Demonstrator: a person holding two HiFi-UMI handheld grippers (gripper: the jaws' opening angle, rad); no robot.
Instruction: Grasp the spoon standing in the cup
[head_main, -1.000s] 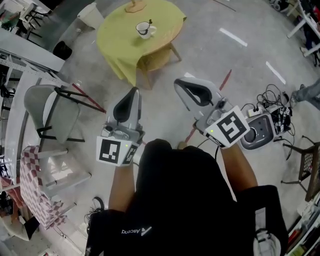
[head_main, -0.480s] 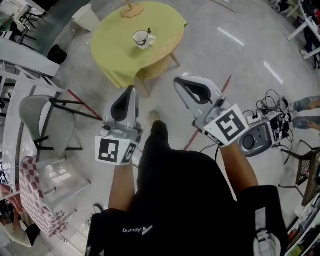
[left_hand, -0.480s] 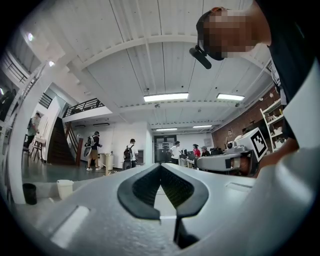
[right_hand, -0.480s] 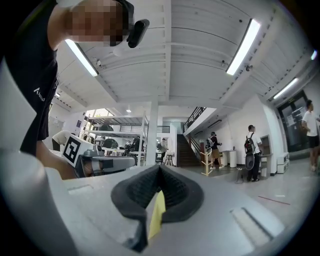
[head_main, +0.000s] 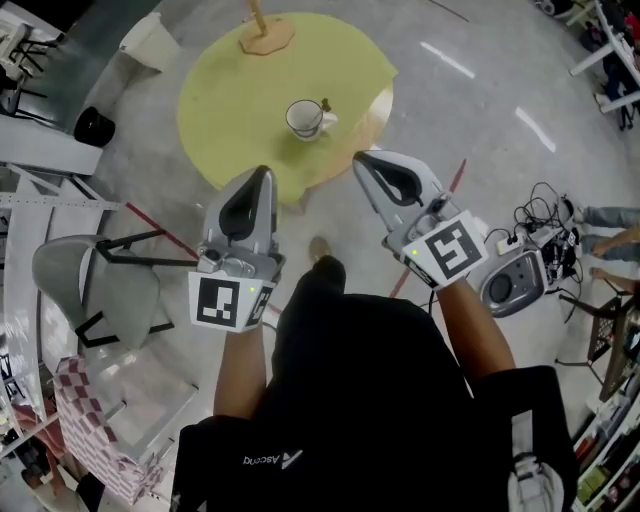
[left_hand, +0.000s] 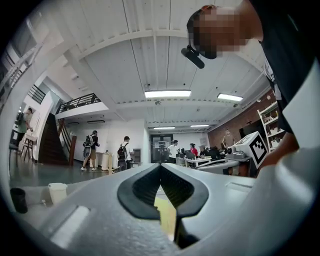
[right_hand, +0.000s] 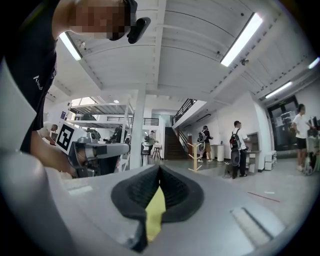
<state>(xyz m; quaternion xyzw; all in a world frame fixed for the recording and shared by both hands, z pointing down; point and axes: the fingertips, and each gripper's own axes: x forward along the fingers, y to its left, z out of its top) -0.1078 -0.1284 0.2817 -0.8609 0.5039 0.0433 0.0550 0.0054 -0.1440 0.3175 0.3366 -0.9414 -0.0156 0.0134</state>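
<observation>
Left gripper (left_hand: 160, 169): jaws pressed together at the tips, nothing between the pads. In the head view the left gripper (head_main: 262, 176) is held in front of the person's body, its tips pointing toward the table and lying over the cloth's near edge. Its marker cube (head_main: 232, 302) sits at the rear, by the hand.

Right gripper (right_hand: 159, 171): jaws likewise pressed together, nothing between them. In the head view the right gripper (head_main: 360, 158) is level with the left one, the two well apart. Its marker cube (head_main: 450, 250) faces upward.

Neither gripper touches the task's things. The cup (head_main: 303, 118), white, stands upright on the round table (head_main: 235, 95), which is covered by a yellow cloth. It lies beyond the two gripper tips and between their lines, nearer the table's near edge than its far one. The spoon (head_main: 325, 106) stands in the cup, with its handle leaning out over the rim to the right.

A wooden object (head_main: 264, 36) stands at the table's far edge. A grey chair (head_main: 92, 288) is on the floor to the left.
</observation>
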